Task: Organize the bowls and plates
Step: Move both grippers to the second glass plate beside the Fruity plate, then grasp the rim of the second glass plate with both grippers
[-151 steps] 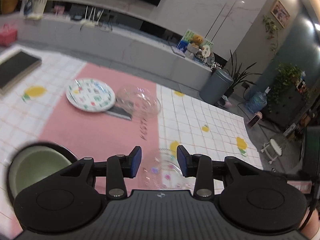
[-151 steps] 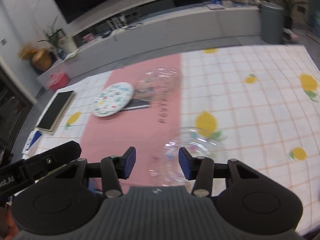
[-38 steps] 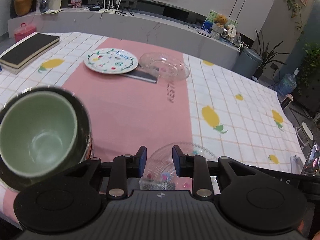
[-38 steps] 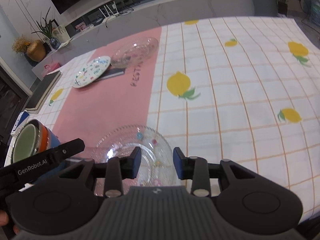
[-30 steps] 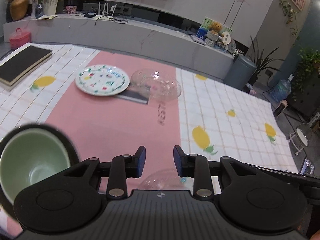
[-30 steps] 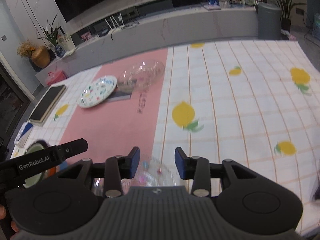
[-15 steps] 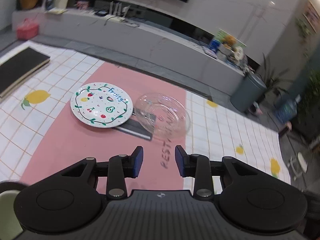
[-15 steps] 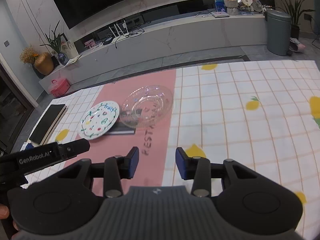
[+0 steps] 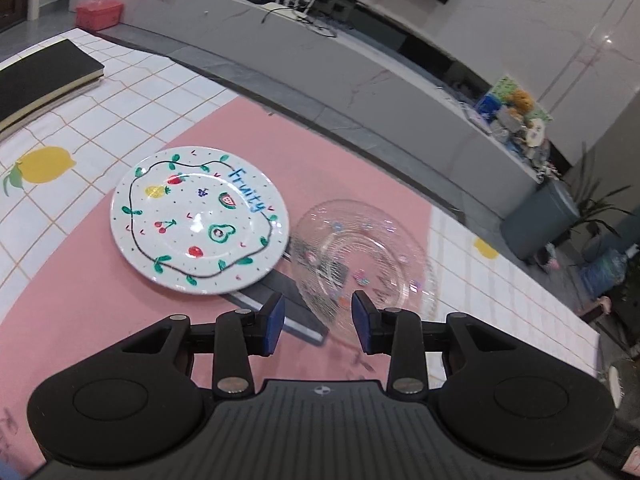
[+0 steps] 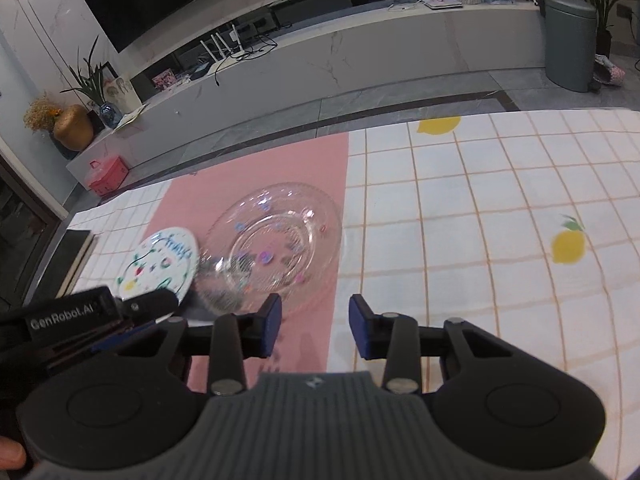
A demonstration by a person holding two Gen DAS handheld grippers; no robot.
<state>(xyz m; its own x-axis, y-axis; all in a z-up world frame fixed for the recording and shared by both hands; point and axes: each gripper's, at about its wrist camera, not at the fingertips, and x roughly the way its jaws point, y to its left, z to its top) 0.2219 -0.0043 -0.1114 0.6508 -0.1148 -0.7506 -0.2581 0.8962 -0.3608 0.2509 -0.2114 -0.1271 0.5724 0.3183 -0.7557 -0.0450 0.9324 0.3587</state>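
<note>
A round white ceramic plate painted with fruit and a green vine [image 9: 199,220] lies on the pink strip of the lemon-print checked tablecloth [image 9: 48,216], its near edge propped on a flat dark grey booklet [image 9: 292,312]. Just beside it, rim to rim, sits a clear glass plate with small coloured flowers [image 9: 362,260], partly over the same booklet. A thick black book [image 9: 36,80] lies well apart at the table's far-left edge. The left gripper [image 9: 318,322] hovers with blue pads apart and empty, the glass plate's near rim and the booklet just past them; the right gripper [image 10: 314,326], its jaws having just been closing, also holds nothing — it hangs near the glass plate. The painted plate reads "Fruity"; the left gripper's side reads "GenRobot.AI"
</note>
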